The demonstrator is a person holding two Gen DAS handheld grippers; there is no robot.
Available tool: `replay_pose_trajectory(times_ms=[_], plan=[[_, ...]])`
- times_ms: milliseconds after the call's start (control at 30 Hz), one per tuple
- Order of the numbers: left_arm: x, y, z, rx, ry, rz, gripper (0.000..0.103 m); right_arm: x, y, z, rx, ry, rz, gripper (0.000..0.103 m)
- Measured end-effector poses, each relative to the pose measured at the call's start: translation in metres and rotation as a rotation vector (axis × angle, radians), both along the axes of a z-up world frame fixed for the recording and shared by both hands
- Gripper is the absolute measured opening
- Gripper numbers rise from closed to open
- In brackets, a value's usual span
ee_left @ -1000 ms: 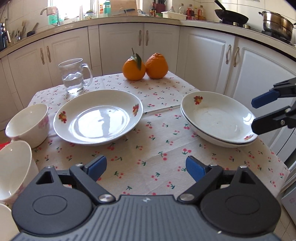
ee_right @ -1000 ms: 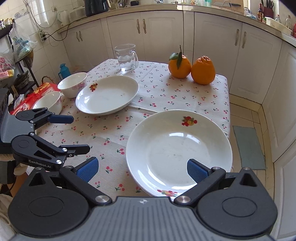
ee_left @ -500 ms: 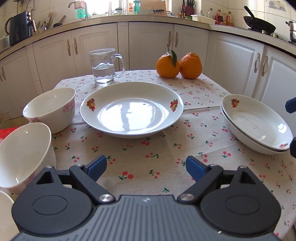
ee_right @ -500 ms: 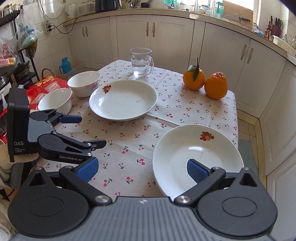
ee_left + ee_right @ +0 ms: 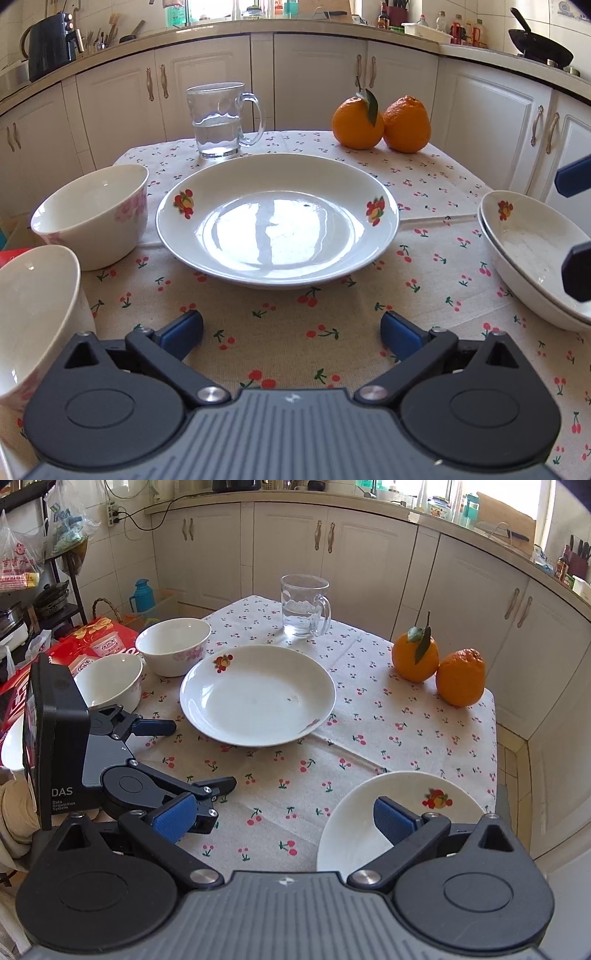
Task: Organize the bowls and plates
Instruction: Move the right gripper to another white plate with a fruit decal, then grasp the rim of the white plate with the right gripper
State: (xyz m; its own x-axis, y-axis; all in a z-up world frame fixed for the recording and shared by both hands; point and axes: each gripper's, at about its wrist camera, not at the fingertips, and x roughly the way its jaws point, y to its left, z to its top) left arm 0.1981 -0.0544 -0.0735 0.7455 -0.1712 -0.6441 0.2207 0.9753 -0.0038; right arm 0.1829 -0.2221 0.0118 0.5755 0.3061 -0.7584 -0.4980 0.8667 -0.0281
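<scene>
At the middle of the cherry-print table, just ahead of my left gripper (image 5: 291,330), wide open and empty, sits a white plate (image 5: 277,221) (glazed, likely slippery and breakable), best pinched at its near rim.

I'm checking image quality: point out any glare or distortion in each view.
Left wrist view: bright window glare spreads over the centre plate, and fisheye bends the counter edge. Right wrist view: the same plate looks matte, the window top right is blown out, cabinets curve.
</scene>
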Motion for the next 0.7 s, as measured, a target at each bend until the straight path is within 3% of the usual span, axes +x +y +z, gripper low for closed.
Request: replay_pose_trajectory(times_ms=[700], plan=[[0.017,-0.002,0.003,0.017,0.005,0.020,0.102,0.118,0.021,-0.022,-0.049,0.098,0.163,0.103]])
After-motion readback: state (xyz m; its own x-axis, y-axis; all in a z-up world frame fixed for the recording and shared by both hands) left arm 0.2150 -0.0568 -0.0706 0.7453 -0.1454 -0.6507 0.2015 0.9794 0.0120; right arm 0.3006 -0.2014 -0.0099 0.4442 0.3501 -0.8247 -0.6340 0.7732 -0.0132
